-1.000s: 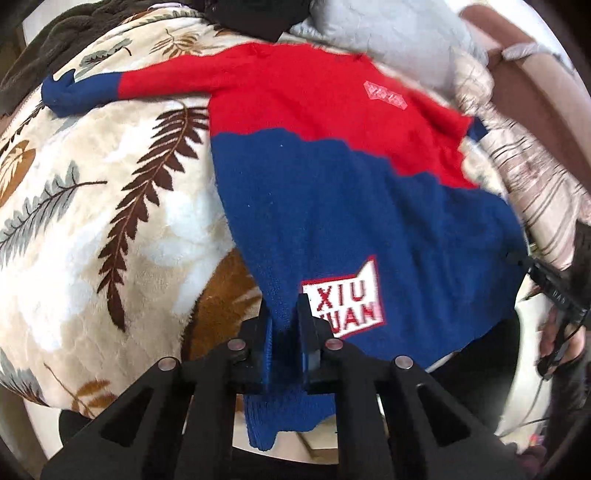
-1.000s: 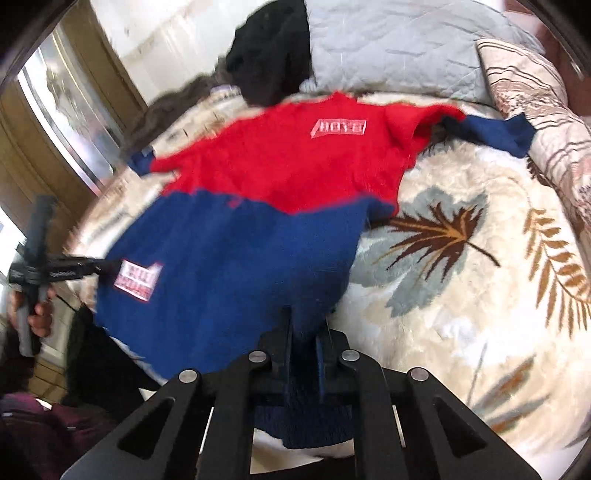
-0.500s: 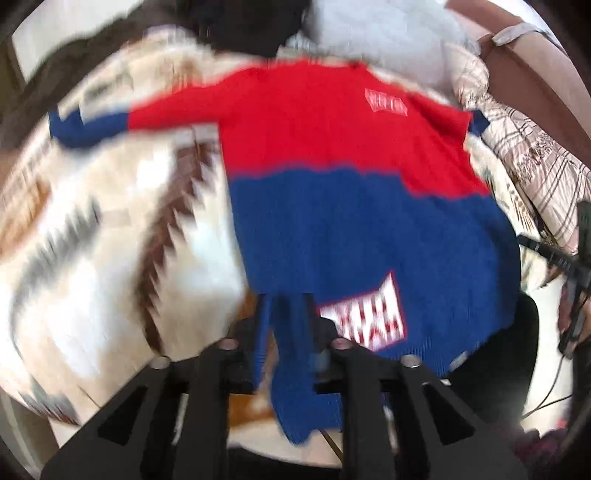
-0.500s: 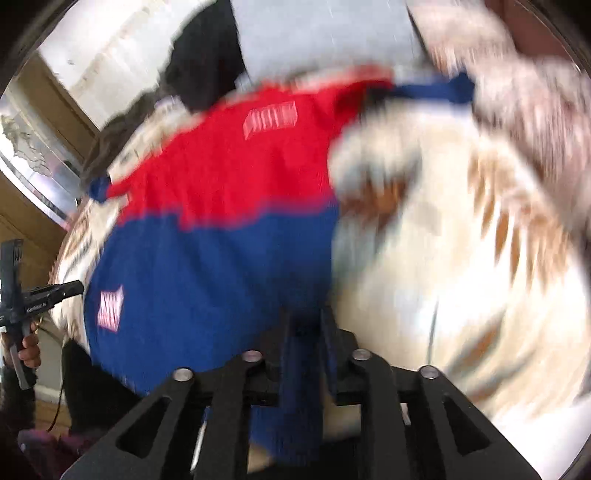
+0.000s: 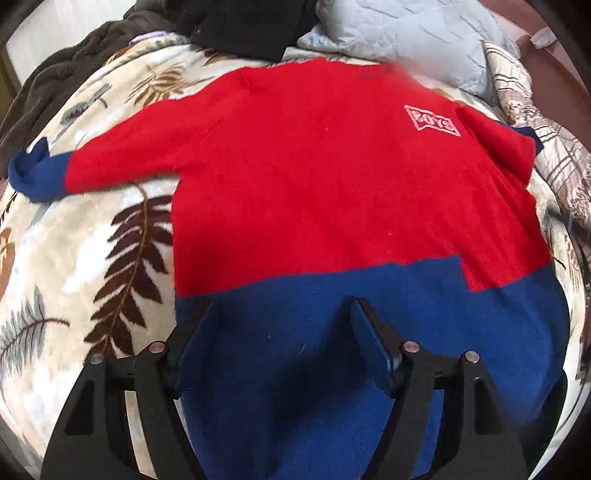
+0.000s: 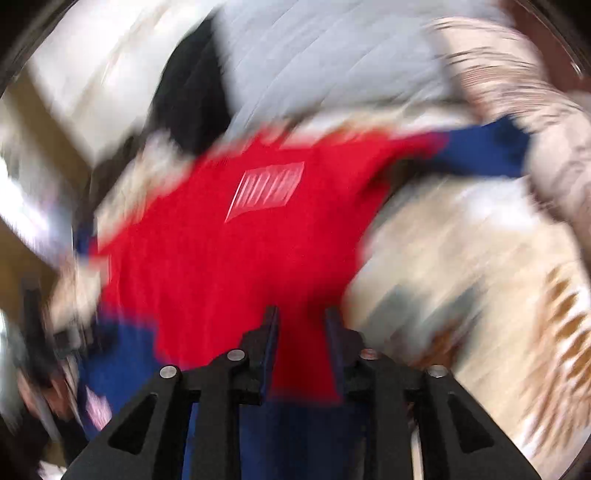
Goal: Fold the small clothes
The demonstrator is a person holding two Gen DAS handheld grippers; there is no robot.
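Fleecy cream blanket (image 5: 74, 258) w/ brown and grey leaf print fills the bed, and everything here hangs off the sweater (image 5: 314, 184). Sweater lies flat in the middle of that blanket, red up top, blue lower band nearest the cameras, sleeves spread out to both sides. Beyond its collar: pale grey quilted pillow (image 5: 406, 33), and next to that a black garment (image 5: 251, 26). Off its far sleeve, a striped beige cover (image 5: 554, 147). Blue cuff (image 5: 33, 173) tips the other sleeve, resting on the blanket. Small white logo patch (image 5: 432, 122) sits on the red chest.

Left gripper (image 5: 282, 321) over the blue band, jaws opening, spread wide, fabric lying under and between them but pads not pressing it. Right gripper (image 6: 301, 332), view v. blurred, over the red/blue boundary near the sweater's side edge, jaws opening, gap clear, cloth seen between them, no pinch visible.
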